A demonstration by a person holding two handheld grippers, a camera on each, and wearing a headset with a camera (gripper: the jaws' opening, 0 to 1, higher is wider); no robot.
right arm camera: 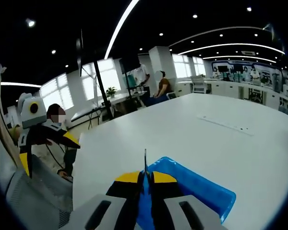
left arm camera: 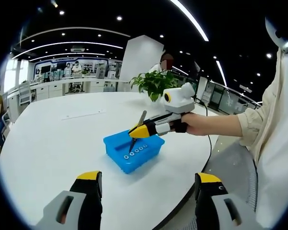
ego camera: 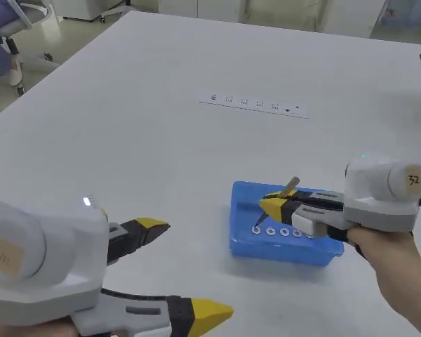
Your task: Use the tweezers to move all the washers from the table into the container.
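A blue container (ego camera: pixel 281 247) stands on the white table in front of me, with several washers (ego camera: pixel 277 232) lying in a row on its floor. My right gripper (ego camera: pixel 272 205) is shut on the tweezers (ego camera: pixel 289 186), whose tips point down into the container close to the washers. In the right gripper view the tweezers (right arm camera: pixel 145 165) stick out between that gripper's closed jaws (right arm camera: pixel 145 179), above the container (right arm camera: pixel 201 190). My left gripper (ego camera: pixel 182 267) hovers open and holds nothing, left of the container. In the left gripper view it (left arm camera: pixel 149 182) faces the container (left arm camera: pixel 120 158) and the right gripper (left arm camera: pixel 145 130).
A flush socket strip (ego camera: pixel 254 104) sits in the table further back. A potted plant (left arm camera: pixel 156 82) stands at the table's far side. An office chair (ego camera: pixel 14 24) is off the back left corner. People sit in the background.
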